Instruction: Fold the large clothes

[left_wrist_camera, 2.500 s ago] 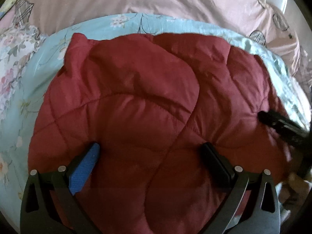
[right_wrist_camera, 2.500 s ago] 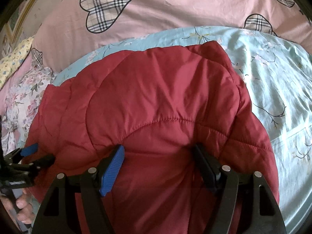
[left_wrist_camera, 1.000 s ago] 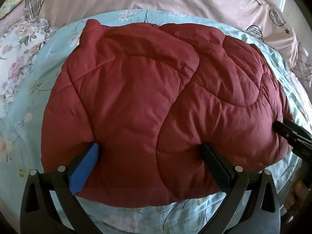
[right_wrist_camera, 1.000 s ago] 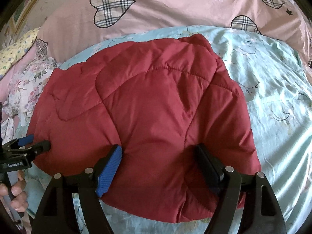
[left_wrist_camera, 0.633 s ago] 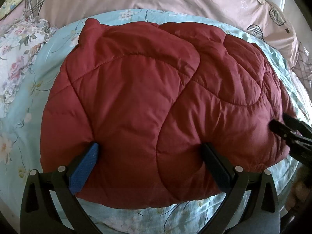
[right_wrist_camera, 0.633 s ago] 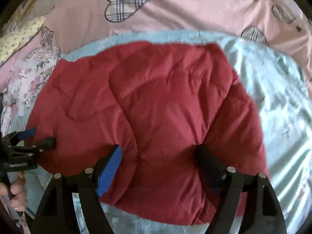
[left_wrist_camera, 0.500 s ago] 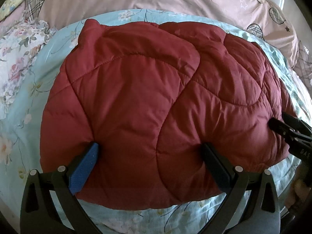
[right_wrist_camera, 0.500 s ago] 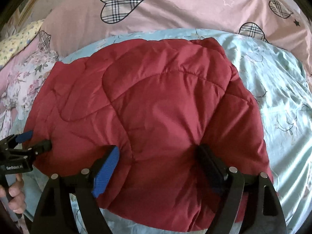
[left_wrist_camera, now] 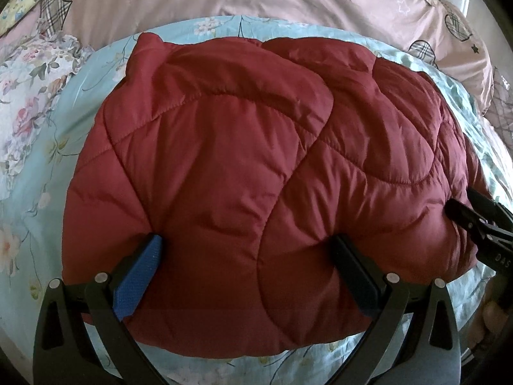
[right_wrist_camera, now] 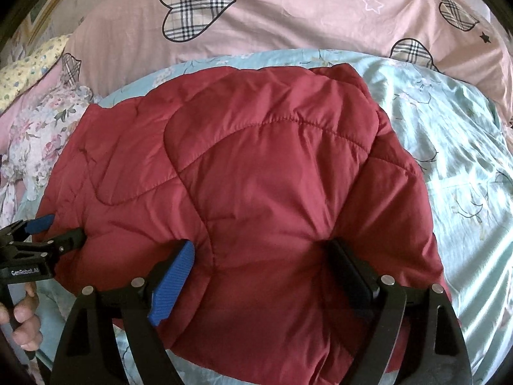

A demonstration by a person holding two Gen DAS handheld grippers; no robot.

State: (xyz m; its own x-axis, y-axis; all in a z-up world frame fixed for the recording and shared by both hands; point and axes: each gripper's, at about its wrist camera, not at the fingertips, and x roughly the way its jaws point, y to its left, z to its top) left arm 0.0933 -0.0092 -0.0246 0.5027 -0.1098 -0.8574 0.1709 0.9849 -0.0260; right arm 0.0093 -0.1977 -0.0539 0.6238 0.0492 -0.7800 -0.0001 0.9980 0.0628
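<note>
red jacket (left_wrist_camera: pixel 256 173) folded, on bed (right_wrist_camera: pixel 465 147) | left gripper (left_wrist_camera: pixel 250 256) & right gripper (right_wrist_camera: pixel 259 263) both spread wide, pressing jacket at 6 o'clock edge, nothing clamped | right jaws just widened | left: maybe final tidy

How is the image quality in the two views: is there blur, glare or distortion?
Left wrist view: sharp, strong fisheye bending, dark corners; the red jacket is evenly lit. Right wrist view: also sharp and bent, with bright sunlight stripes shining on the blue sheet at right.

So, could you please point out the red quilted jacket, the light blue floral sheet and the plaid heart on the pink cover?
red quilted jacket (left_wrist_camera: pixel 224 166): left wrist view, middle panel.
light blue floral sheet (right_wrist_camera: pixel 449 147): right wrist view, bare part.
plaid heart (right_wrist_camera: pixel 192 6): right wrist view, centre.
</note>
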